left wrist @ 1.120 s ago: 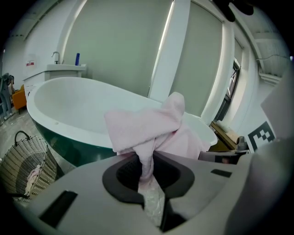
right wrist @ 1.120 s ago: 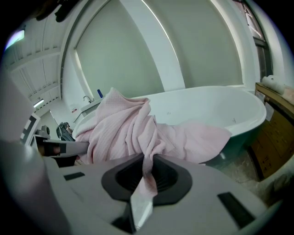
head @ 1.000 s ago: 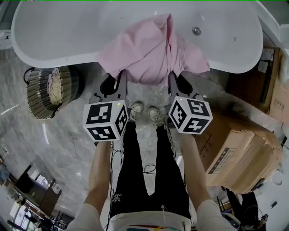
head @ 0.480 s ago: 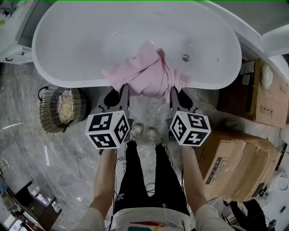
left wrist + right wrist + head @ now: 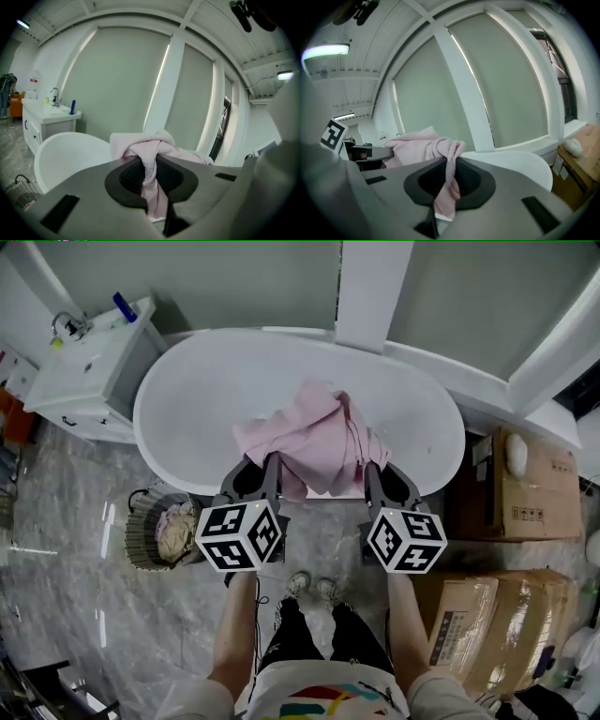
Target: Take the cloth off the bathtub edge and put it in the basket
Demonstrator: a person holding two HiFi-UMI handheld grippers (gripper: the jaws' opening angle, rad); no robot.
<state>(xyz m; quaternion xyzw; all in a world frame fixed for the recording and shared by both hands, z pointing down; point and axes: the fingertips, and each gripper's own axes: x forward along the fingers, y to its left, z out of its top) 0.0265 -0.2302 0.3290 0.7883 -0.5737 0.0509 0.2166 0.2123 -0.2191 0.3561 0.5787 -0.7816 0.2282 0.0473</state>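
Observation:
A pink cloth (image 5: 314, 439) hangs bunched between my two grippers, lifted above the near rim of the white bathtub (image 5: 187, 399). My left gripper (image 5: 269, 463) is shut on the cloth's left part, and in the left gripper view a fold of cloth (image 5: 150, 173) runs between the dark pads. The right gripper (image 5: 367, 465) is shut on the right part, where the cloth (image 5: 449, 185) is pinched the same way. The wicker basket (image 5: 142, 540) stands on the floor to the left of the left gripper, with some fabric (image 5: 174, 529) inside it.
A white vanity with a tap and a blue bottle (image 5: 89, 367) stands at the tub's far left. Cardboard boxes (image 5: 516, 493) are stacked on the right. A white pillar (image 5: 370, 287) rises behind the tub. The person's legs and shoes (image 5: 314, 589) are below the grippers on marble floor.
Both grippers have risen with the cloth, which has come up off the tub rim and bunched. The view has pulled back, so the tub and basket look smaller.

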